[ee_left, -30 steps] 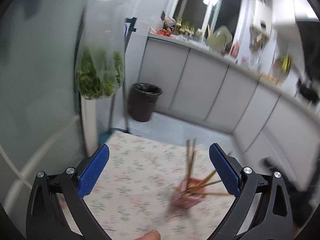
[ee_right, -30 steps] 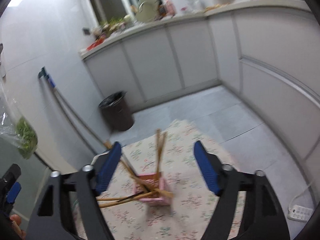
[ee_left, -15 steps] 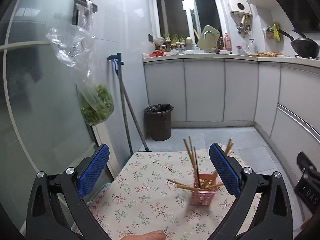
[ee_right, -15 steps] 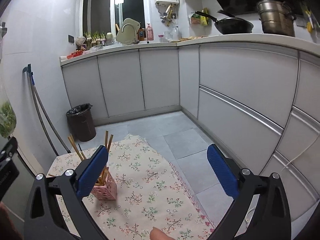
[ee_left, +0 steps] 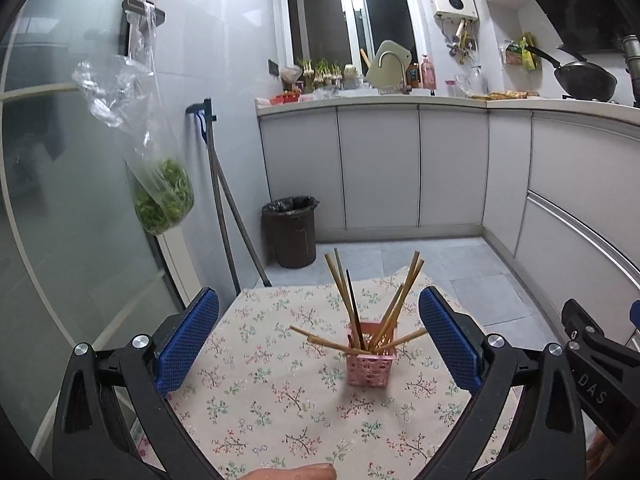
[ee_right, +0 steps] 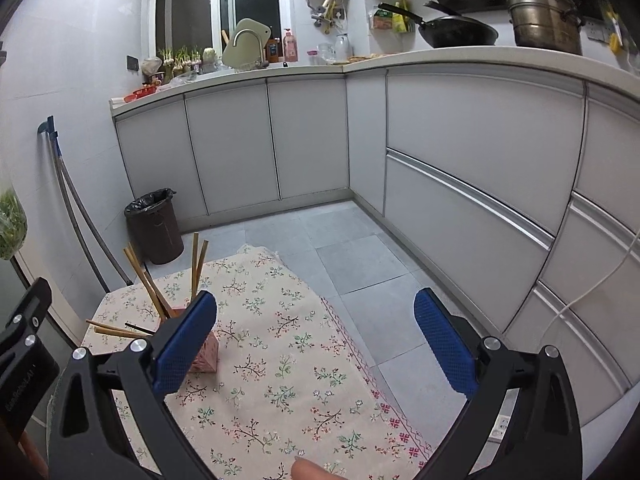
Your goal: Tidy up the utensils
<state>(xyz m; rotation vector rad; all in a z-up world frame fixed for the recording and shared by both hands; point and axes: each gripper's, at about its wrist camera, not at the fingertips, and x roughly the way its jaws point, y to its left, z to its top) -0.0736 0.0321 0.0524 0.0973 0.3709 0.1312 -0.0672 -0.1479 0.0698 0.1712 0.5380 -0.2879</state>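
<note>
We see a small kitchen with pale tiled walls [ee_left: 224,60] and a grey tiled floor [ee_right: 352,256]. Grey cabinets [ee_left: 380,168] run along the far wall and turn down the right side under a light countertop [ee_right: 480,56]. A dark window [ee_left: 348,12] sits above the far counter. A dark bin [ee_left: 291,232] stands at the far left, near a frosted glass door [ee_left: 60,200].
</note>
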